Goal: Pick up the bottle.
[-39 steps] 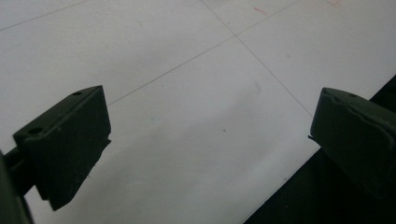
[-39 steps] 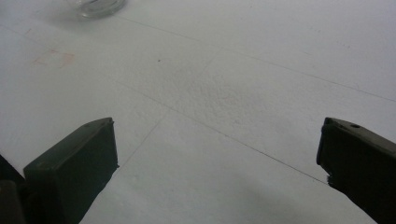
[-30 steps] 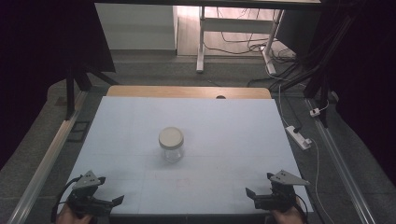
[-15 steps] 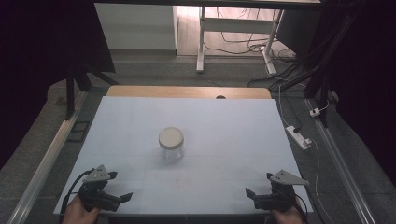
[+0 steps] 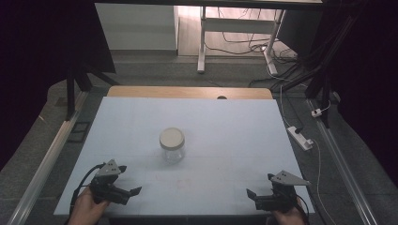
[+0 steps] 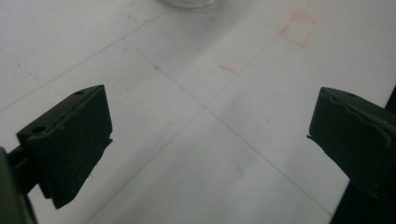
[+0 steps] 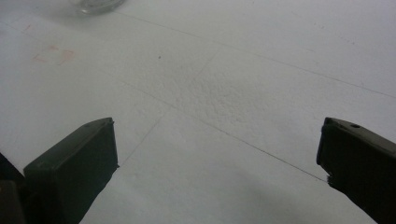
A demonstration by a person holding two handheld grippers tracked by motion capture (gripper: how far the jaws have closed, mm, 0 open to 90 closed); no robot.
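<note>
The jar in front of me is small, of clear glass, with a flat, round, pale cream lid sitting level on its mouth. It stands upright on the white counter, about at the middle of it. Seen from the counter's wooden far edge, the jar is well toward my side. My left gripper view catches its glass base at the top.

The high view looks forward and down on the table. Both gripper views skim it closely, probably sharing the jar.
</note>
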